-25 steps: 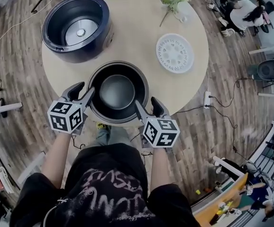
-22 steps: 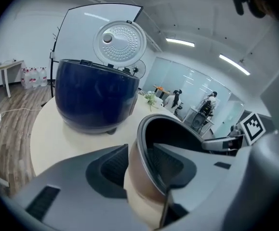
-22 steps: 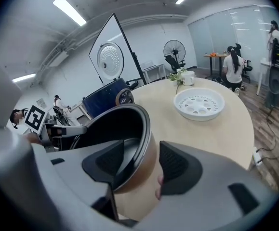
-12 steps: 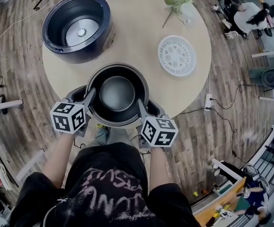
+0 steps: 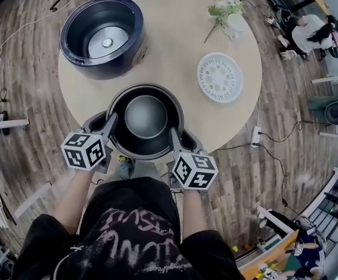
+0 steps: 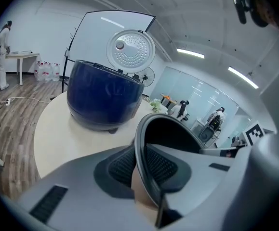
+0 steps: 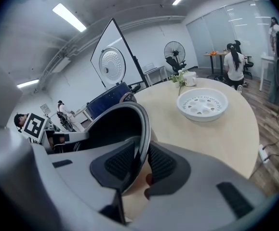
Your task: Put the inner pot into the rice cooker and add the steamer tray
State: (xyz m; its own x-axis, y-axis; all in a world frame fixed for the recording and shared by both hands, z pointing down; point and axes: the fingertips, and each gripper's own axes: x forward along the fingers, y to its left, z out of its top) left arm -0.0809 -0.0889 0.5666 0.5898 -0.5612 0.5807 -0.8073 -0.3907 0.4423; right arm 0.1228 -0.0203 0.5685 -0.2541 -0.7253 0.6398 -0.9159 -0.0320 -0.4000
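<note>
Inner pot (image 5: pixel 146 118) sits at near edge of table (image 5: pixel 174 39), not yet in rice cooker (image 5: pixel 103 37), which stands open and empty at far left; left gripper (image 5: pixel 106 126) jaws just closed in, pads clamping pot's left rim; right gripper (image 5: pixel 179 137) likewise pinching right rim; steamer tray (image 5: pixel 219 77) untouched at right; both placements remain

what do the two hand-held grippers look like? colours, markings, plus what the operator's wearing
Grey bodies on both the left hand-held gripper and the right hand-held gripper, with black ribbed pads. Each carries a white cube with black square markers. The operator wears a black short-sleeved T-shirt with a pale print.
</note>
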